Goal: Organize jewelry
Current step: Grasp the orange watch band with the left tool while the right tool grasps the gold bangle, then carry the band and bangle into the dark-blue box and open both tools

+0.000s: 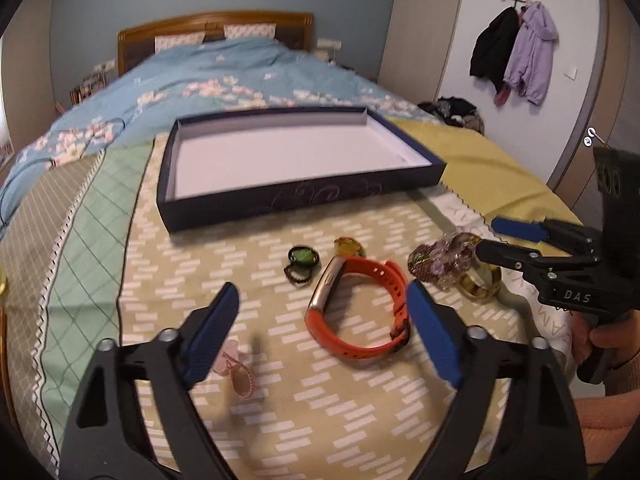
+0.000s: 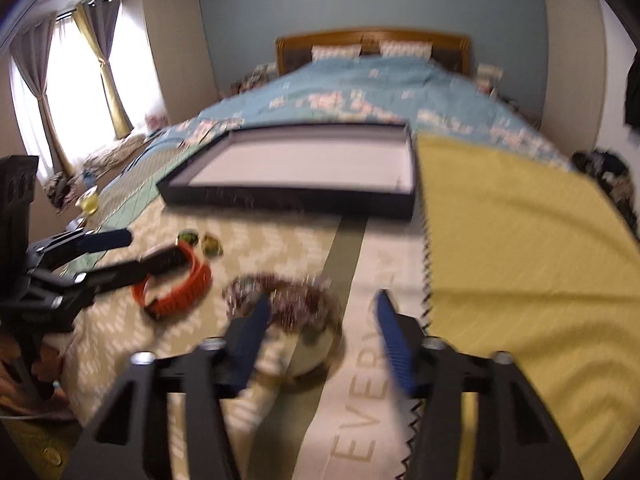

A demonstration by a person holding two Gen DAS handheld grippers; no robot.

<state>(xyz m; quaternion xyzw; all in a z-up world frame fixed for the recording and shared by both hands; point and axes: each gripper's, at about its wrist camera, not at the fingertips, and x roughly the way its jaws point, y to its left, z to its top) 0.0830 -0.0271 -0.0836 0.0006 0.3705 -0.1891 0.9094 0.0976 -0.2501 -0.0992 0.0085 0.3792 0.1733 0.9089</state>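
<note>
A dark blue tray (image 1: 248,206) with a white floor lies on the bed; it also shows in the right wrist view (image 2: 280,202). In front of it lie an orange watch band (image 1: 356,312), a green-stone ring (image 1: 303,258), an amber ring (image 1: 349,245), a purple beaded bracelet (image 1: 444,260), a gold bangle (image 1: 482,282) and a pink piece (image 1: 239,372). My left gripper (image 1: 324,328) is open, its fingers either side of the watch band. My right gripper (image 2: 320,340) is open over the blurred beaded bracelet (image 2: 280,296); it shows in the left wrist view (image 1: 486,238).
The jewelry lies on patterned cloths over the bed's foot: beige (image 1: 280,400), green (image 1: 88,216), yellow (image 2: 520,260). A blue floral duvet (image 1: 224,76) covers the far bed. Coats (image 1: 516,52) hang on the right wall. A window with curtains (image 2: 68,80) is at left.
</note>
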